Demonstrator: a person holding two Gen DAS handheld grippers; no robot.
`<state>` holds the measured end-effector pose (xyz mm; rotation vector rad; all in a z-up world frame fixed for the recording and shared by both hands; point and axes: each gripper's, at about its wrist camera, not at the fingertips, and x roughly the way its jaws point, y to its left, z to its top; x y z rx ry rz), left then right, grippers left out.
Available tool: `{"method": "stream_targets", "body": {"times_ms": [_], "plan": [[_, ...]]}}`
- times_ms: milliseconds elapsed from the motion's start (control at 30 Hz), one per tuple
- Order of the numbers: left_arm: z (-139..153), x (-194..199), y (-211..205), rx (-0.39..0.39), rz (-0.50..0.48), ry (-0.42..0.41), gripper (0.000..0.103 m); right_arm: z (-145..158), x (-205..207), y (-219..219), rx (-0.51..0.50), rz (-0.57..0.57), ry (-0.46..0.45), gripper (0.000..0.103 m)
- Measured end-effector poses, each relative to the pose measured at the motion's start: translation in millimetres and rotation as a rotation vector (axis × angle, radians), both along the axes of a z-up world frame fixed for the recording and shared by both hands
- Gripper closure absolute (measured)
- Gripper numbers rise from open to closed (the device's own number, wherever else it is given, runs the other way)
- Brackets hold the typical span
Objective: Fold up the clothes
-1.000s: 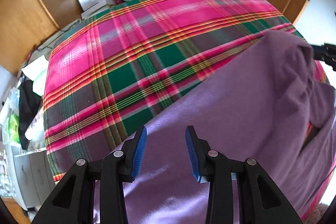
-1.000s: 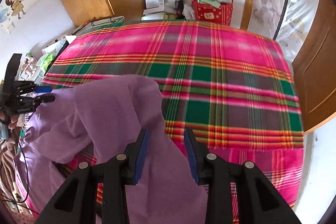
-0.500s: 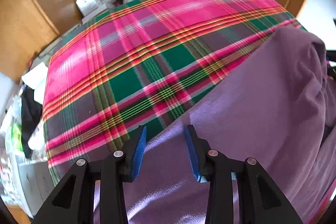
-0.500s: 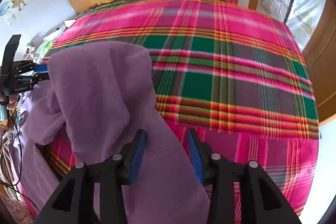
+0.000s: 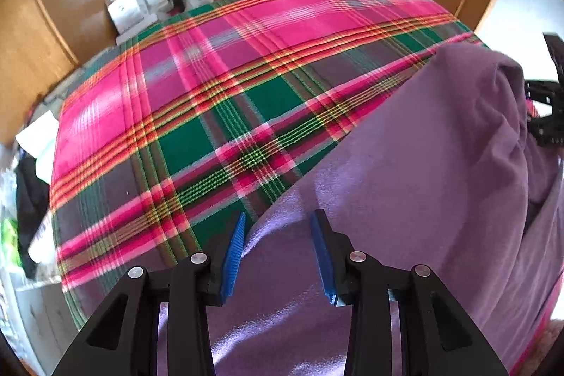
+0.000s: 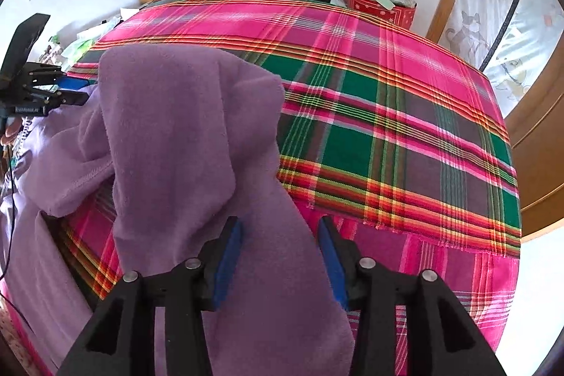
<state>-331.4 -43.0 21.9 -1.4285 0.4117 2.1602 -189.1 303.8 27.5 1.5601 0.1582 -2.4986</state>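
Both wrist views look down, close, sharing the plaid bed (image 5: 246,87).

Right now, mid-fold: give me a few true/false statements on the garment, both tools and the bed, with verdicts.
1. The garment is purple. True.
2. It lies on a plain white sheet. False: it lies on a pink and green plaid blanket.
3. Cloth runs between the blue pads of the right tool. True.
4. The left tool hangs over bare blanket with no cloth near it. False: purple cloth passes between its pads too.
5. The garment lies flat and smooth. False: it is bunched, with a raised hump near the blanket's edge.
6. A red box stands beyond the far end of the bed. True.
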Motion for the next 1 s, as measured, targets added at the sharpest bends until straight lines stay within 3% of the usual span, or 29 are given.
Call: {"method": "stream_targets", "body": {"times_ms": [100, 233, 333, 567, 1000], "plan": [[-0.3, 5.6, 3.6, -0.009, 0.002, 0.007, 0.068, -0.5, 0.4, -6.3, 0.007, 0.028, -0.002, 0.077], [0.3, 9.3, 9.2, -0.020, -0.016, 0.018, 0.090, -1.1, -1.7, -16.7, 0.011, 0.061, -0.005, 0.094], [1.1, 10.8, 13.3, -0.046, -0.015, 0.040, 0.097, -1.3, -1.3, -19.9, 0.019, 0.071, -0.003, 0.096], [6.1, 7.1, 3.4, -0.009, 0.053, 0.052, 0.099, 4.1, -0.1, -18.6, 0.076, 0.062, 0.036, 0.097], [12.6, 4.3, -3.2, 0.023, 0.106, 0.067, 0.099, 16.3, -19.2, 32.7, 0.179, -0.163, 0.101, 0.097]]}}
